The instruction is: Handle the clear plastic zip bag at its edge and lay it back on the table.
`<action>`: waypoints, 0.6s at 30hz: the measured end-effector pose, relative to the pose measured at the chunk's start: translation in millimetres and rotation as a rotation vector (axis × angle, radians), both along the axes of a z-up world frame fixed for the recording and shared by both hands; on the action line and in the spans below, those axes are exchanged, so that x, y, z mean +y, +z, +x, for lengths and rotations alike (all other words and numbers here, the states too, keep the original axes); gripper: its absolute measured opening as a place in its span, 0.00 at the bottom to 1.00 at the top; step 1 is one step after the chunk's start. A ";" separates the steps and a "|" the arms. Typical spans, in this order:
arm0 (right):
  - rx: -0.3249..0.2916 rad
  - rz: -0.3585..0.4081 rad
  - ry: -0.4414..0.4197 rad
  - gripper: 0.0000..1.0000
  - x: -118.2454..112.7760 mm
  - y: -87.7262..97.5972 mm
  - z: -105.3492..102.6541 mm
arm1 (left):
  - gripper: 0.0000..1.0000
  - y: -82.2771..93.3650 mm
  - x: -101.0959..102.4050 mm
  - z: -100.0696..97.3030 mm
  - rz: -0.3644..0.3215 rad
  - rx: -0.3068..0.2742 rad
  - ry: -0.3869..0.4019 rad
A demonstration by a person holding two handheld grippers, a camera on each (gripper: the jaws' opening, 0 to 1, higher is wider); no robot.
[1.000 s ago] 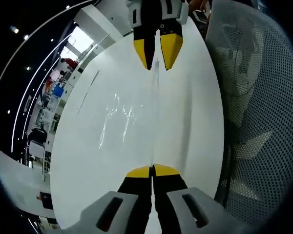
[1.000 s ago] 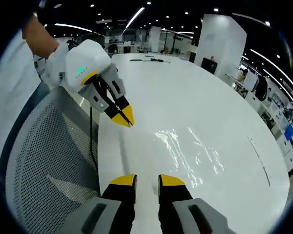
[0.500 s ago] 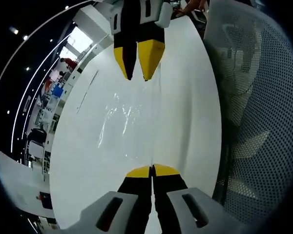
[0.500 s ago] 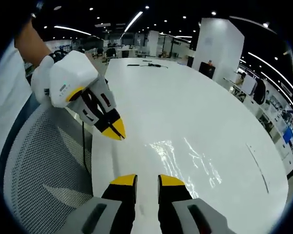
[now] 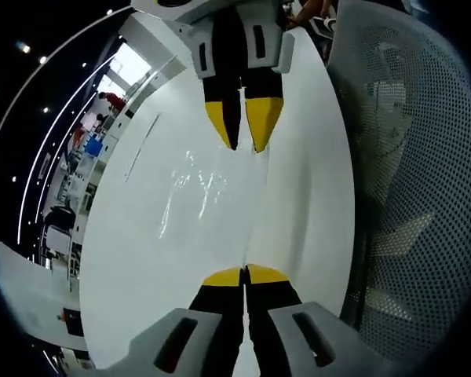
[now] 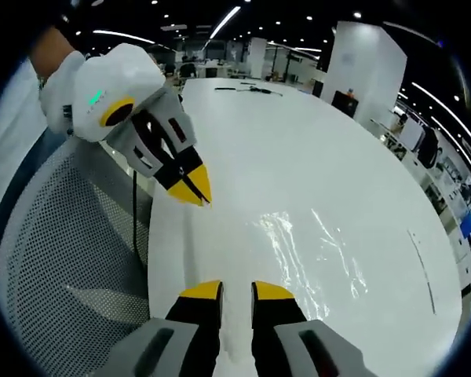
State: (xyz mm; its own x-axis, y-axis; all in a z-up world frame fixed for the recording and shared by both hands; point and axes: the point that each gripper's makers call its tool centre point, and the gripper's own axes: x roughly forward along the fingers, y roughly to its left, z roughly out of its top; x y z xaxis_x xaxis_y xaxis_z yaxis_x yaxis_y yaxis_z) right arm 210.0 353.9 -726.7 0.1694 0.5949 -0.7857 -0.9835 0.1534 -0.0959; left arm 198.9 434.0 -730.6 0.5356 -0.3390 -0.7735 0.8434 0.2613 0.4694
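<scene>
- Since half a second ago, your right gripper [image 5: 243, 145] has swung back toward the middle of the left gripper view, and its jaws reach further down over the clear plastic zip bag [image 5: 196, 196].
- Your bag lies spread on the white table [image 5: 314, 157], ahead of both grippers; its near edge runs between the two sets of jaws.
- Your left gripper [image 5: 244, 275] has its jaws pressed together, seemingly pinching that edge, though the film there is too faint to be sure.
- Your right gripper's jaws stand a little apart, with nothing visibly between them.
- You look to be at the laying-back step: next, lower the edge flat, then spread the left jaws.
- Beside the table stands a mesh chair [image 6: 71, 259].
</scene>
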 end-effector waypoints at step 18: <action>0.035 0.014 -0.067 0.00 3.0 -6.3 1.2 | 0.00 9.2 2.2 6.3 -0.062 -0.046 0.012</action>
